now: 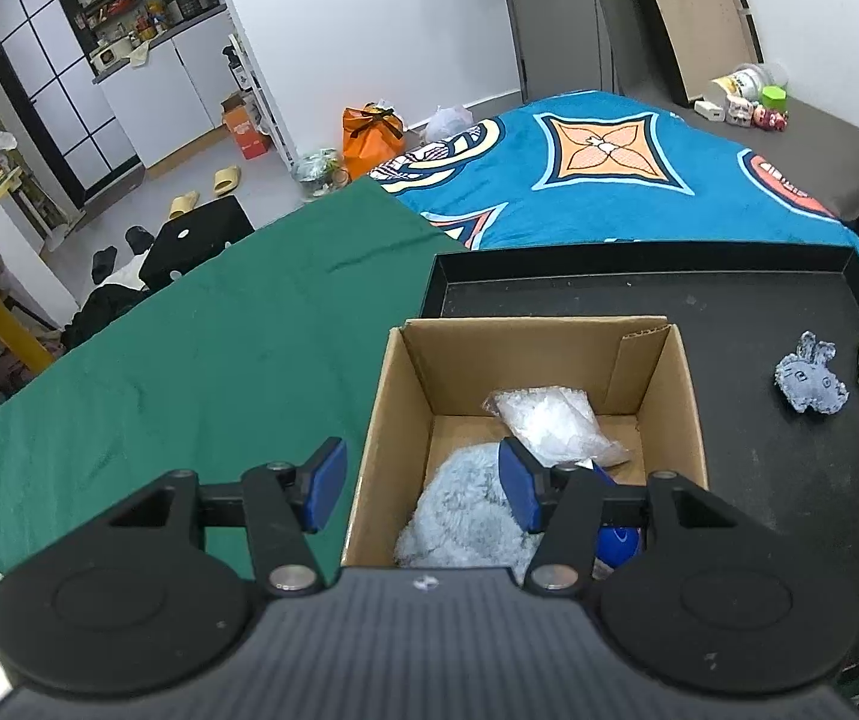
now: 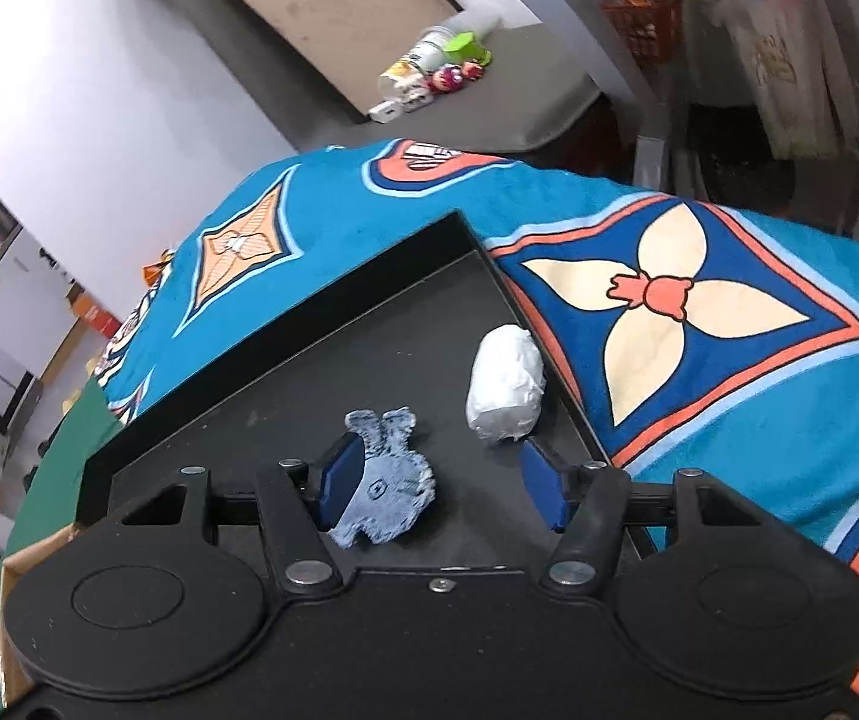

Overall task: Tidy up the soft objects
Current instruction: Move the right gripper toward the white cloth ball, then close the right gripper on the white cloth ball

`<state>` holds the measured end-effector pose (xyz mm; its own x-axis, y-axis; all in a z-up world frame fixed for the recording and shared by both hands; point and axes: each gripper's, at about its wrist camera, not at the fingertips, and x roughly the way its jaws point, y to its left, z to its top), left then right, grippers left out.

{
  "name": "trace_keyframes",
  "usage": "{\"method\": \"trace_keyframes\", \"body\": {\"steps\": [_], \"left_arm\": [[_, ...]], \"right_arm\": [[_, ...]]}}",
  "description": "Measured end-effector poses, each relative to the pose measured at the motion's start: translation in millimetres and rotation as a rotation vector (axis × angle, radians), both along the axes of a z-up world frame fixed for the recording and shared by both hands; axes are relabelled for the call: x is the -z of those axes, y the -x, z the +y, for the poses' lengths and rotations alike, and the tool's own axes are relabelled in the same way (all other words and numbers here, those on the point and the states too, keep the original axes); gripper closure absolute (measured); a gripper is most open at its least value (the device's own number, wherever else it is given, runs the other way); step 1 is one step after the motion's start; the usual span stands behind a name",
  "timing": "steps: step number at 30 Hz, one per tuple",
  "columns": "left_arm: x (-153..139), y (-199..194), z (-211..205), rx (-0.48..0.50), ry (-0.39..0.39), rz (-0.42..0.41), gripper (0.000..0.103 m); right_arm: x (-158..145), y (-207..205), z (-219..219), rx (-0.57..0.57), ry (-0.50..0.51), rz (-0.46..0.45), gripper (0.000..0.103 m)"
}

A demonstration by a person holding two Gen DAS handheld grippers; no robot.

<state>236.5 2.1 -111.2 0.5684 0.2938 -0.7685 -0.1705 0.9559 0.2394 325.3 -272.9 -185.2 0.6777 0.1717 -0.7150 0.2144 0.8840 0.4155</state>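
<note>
Right tool (image 2: 438, 489), jaws apart and empty, hangs over a blue bunny plush (image 2: 390, 495) on the black tray (image 2: 285, 336), seemingly about to close on it, while the left tool (image 1: 423, 483) waits open above the box (image 1: 393, 408).

Left hand-held gripper (image 1: 423, 489), across the bottom of its frame: matte black ribbed housing, two round black discs at the lower corners, angular black linkage arms with silver pivot screws, and blue rectangular pads (image 1: 327, 483) on the fingers. Right hand-held gripper (image 2: 441, 489) looks the same: black body, silver screws, blue pads (image 2: 340, 480).
</note>
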Motion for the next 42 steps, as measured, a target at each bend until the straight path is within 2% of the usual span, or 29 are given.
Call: {"method": "trace_keyframes", "body": {"steps": [12, 15, 18, 25, 35, 42], "left_arm": [[11, -14, 7, -0.025, -0.010, 0.026, 0.049], [13, -14, 8, -0.024, -0.014, 0.036, 0.048], [13, -13, 10, -0.024, -0.009, 0.037, 0.049], [6, -4, 23, -0.037, 0.007, 0.028, 0.049], [-8, 19, 39, -0.035, 0.047, 0.016, 0.048], [-15, 33, 47, -0.026, 0.075, -0.007, 0.049]], "right_arm": [[18, -15, -4, 0.037, 0.031, 0.009, 0.048], [19, -18, -6, 0.044, 0.027, 0.004, 0.054], [18, -18, -7, 0.050, 0.033, -0.004, 0.076], [19, -16, -12, 0.065, 0.027, -0.011, 0.077], [-6, -1, -4, 0.004, 0.015, -0.080, 0.077], [-24, 14, 9, -0.053, 0.044, -0.146, 0.077]]}}
